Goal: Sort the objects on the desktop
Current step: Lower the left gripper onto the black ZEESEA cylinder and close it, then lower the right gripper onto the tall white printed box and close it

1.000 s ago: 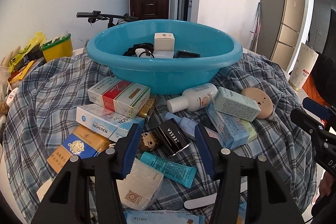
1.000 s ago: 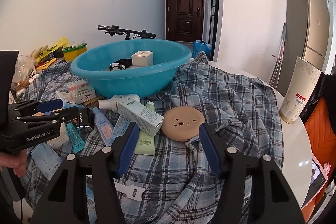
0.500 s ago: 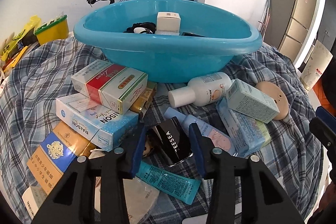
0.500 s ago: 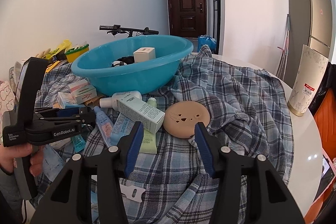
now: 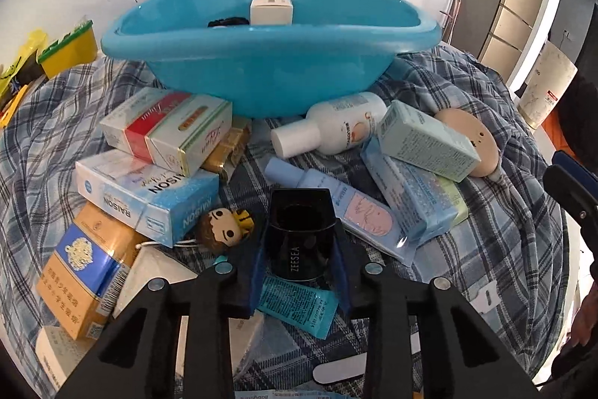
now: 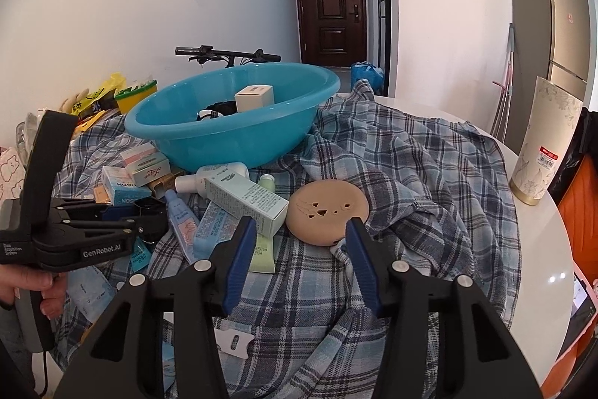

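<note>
Left gripper [image 5: 299, 268] pointing steeply down, pinching black ZEESEA box [image 5: 301, 234]; doll [image 5: 223, 230] crowding left. Right gripper [image 6: 299, 249] spread, hovering beside tan disc [image 6: 327, 217].

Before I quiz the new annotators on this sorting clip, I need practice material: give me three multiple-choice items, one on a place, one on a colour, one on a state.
1. Where is the white box?
A. inside the basin
B. under the plaid cloth
C. on the floor

2. What colour is the basin?
A. red
B. turquoise blue
C. white

3. What are the left tongs doing?
A. hanging open above the basin
B. shut on the black ZEESEA box
C. shut on the white bottle

Key: 1 A, the box shows above the basin's rim; 2 B, its wall is turquoise in both views; 3 B, the jaws have just been closing and the blue pads press both sides of the black ZEESEA box, while the white bottle lies untouched by the basin.
</note>
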Motion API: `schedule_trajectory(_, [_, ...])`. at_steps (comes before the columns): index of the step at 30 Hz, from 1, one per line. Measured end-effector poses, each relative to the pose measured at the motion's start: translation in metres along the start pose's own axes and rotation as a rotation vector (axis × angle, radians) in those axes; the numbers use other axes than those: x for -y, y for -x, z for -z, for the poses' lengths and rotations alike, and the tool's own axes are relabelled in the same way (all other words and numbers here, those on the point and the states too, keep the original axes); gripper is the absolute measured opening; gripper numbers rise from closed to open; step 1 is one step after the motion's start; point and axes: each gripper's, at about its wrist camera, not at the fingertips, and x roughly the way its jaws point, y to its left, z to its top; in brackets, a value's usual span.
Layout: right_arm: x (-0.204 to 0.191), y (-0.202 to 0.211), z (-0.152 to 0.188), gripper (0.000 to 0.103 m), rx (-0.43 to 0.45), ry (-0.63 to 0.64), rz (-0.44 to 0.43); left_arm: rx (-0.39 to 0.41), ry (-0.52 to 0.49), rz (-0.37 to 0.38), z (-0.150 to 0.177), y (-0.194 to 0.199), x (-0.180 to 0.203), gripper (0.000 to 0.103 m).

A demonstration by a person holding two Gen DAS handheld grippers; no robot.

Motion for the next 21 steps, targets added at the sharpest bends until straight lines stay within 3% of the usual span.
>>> schedule_trajectory(8, [0.005,0.0,0.001,0.049,-0.002,-0.012,0.013,0.03,0.003,0.01,0.002,-0.002,0.0,0.032])
schedule_trajectory(15, [-0.002,0.0,0.0,0.049,-0.01,-0.003,-0.006,0.162,0.014,-0.031,0.003,0.037,-0.003,0.032])
schedule_trajectory(21, [-0.016,-0.009,-0.004,0.049,-0.034,-0.027,-0.051,0.192,0.037,-0.023,0.005,0.054,-0.013,0.032])
